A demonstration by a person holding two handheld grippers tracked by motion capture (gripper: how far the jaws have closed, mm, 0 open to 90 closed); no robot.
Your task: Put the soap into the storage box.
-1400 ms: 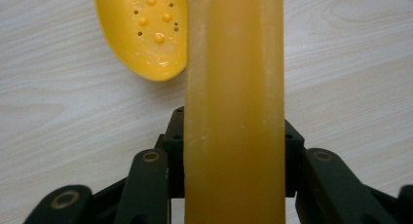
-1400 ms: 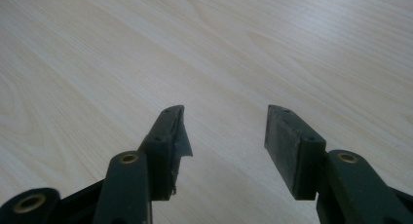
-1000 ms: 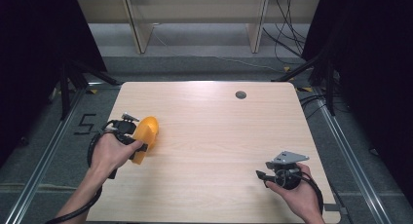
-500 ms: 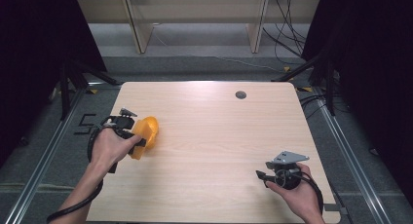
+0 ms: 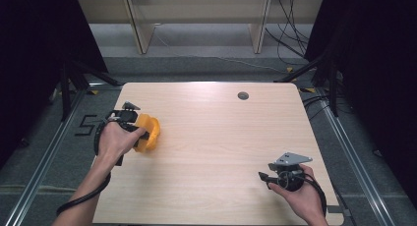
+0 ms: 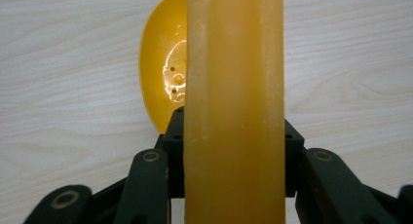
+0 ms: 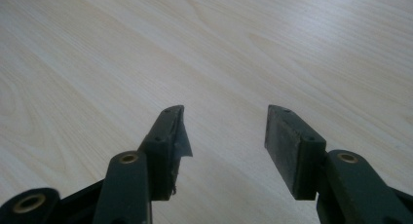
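Note:
A yellow-orange plastic scoop-like object (image 5: 149,132) is at the left side of the wooden table (image 5: 221,137). My left gripper (image 5: 139,129) is shut on it. In the left gripper view my left gripper (image 6: 234,141) clamps the object's broad amber handle (image 6: 234,87), which runs up the middle. Its rounded yellow bowl (image 6: 163,83) shows beyond, over the tabletop. My right gripper (image 5: 264,177) rests near the table's front right, held by a hand. In the right gripper view my right gripper (image 7: 225,131) stands open over bare wood with nothing between its jaws.
A small dark round hole (image 5: 243,95) sits near the table's far edge. Wooden shelf legs (image 5: 140,29) and cables (image 5: 290,34) lie on the floor beyond the table. Metal rails (image 5: 354,157) run along both sides.
The left hand has turned and shifted slightly away from the person, with the yellow object still clamped. The right gripper has stayed put.

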